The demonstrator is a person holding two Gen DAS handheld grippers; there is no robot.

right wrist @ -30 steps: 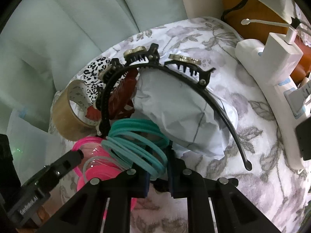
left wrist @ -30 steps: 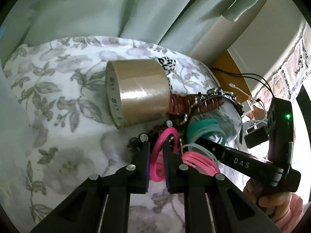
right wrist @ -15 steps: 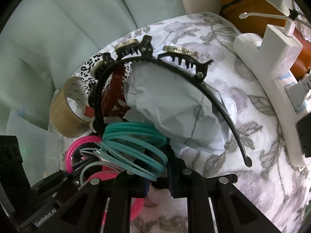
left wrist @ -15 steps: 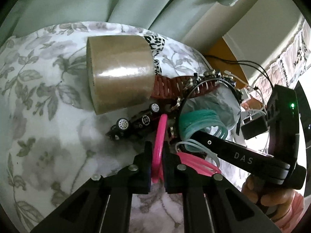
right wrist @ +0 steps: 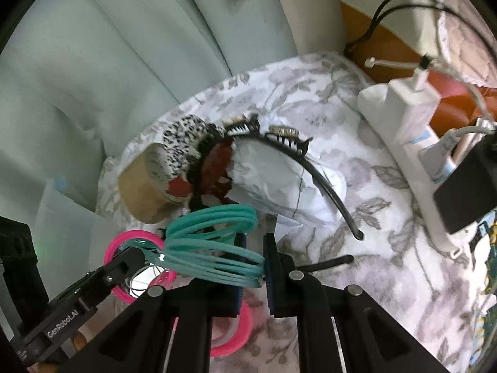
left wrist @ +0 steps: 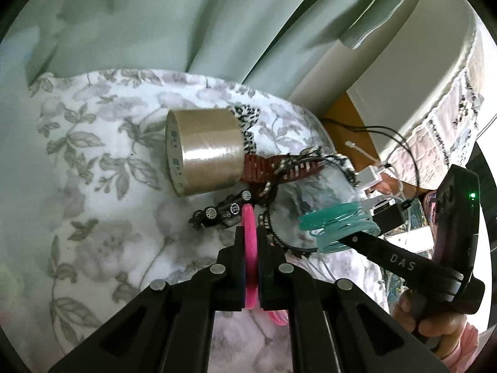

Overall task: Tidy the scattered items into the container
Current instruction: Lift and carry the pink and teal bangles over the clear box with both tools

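My left gripper point(left wrist: 250, 233) is shut on a pink ring point(left wrist: 250, 267), held edge-on above the floral cloth point(left wrist: 102, 217). My right gripper point(right wrist: 254, 245) is shut on a bundle of teal hoops point(right wrist: 214, 239), which also shows in the left wrist view point(left wrist: 338, 227). Behind lie a brown tape roll point(left wrist: 205, 150), a small black toy car point(left wrist: 222, 213), a dark red comb clip point(left wrist: 273, 169), a leopard-print scrunchie point(right wrist: 181, 143), a black toothed headband point(right wrist: 310, 168) and a crumpled white paper point(right wrist: 273, 186). A second pink ring point(right wrist: 230, 332) lies below my right gripper.
A green curtain point(left wrist: 186, 15) hangs behind the cloth. A white power strip point(right wrist: 413, 130) with plugs and cables lies at the right edge. A translucent plastic wall point(right wrist: 62, 211) shows at the left in the right wrist view.
My left gripper has lifted and turned the pink ring edge-on, away from the pile. My right gripper has raised the teal hoops, pulling them apart from the pink ring.
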